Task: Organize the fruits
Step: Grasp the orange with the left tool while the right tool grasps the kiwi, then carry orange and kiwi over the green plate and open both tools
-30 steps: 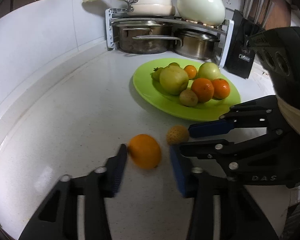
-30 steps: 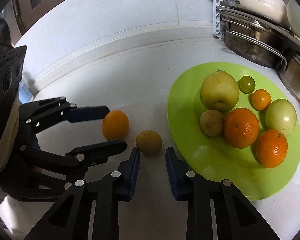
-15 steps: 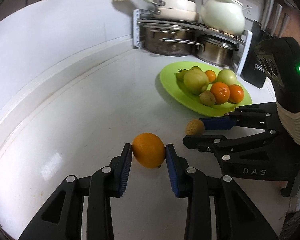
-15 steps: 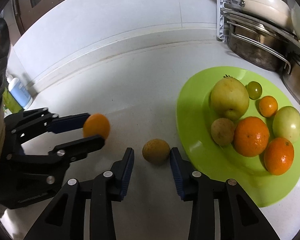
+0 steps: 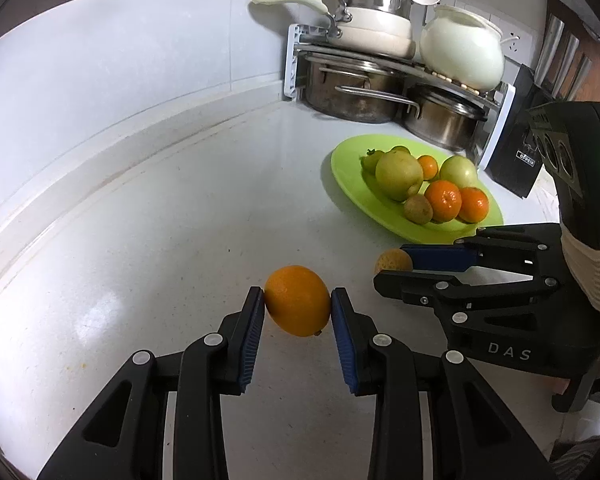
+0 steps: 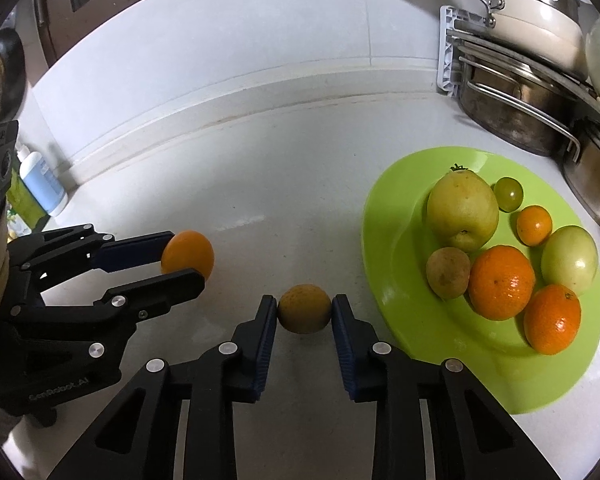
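White kitchen table point(image 5: 148, 240), tiled wall behind, pots racked in the far corner.

Left gripper point(image 5: 298, 312): both blue pads are pressed against the flanks of an orange point(image 5: 297, 300), pinching it near the pad tips. From the other camera the orange appears to sit clear of the table. The contact is shallow; the fruit is round and smooth, and a quick swing or a wrist roll could squeeze it out forward.

Right gripper point(image 6: 305, 314): pads are closed on a small brownish fruit point(image 6: 305, 308), again at the very tips. Whether it rests on the table or is just lifted cannot be told. Its small size leaves little surface to bear on, so slip is the main risk.

The two grippers work near each other, each visible in the other's camera; crossing paths toward one target could make them collide.

Green plate point(image 6: 384, 280) lies just beside the right gripper, well apart from the left. It carries seven fruits bunched toward its far half. Judgement: a fruit dropped rather than set down may roll, knock the pile, or run off the shallow rim onto the table.
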{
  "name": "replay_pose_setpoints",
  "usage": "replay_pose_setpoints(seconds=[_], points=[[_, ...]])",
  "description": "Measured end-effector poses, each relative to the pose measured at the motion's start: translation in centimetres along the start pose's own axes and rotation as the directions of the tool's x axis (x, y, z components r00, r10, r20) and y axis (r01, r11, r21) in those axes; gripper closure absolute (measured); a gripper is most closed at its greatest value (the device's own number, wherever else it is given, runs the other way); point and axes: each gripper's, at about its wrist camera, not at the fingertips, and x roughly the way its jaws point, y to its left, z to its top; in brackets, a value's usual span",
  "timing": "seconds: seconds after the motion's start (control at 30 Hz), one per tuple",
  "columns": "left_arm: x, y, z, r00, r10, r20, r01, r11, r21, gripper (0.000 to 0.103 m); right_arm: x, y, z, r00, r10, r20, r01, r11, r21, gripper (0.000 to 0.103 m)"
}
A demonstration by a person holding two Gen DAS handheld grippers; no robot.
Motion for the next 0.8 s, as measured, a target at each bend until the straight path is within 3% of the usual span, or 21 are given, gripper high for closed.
replay_pose_setpoints(seconds=[0.8], points=[[-6.2,-3.7,0.9,0.992,-0.054,0.115,0.053,0.999,0.011,0.069,-9.6,0.7,-1.0,0.986,-0.047,0.160,0.045,0.999,0.015,0.073]])
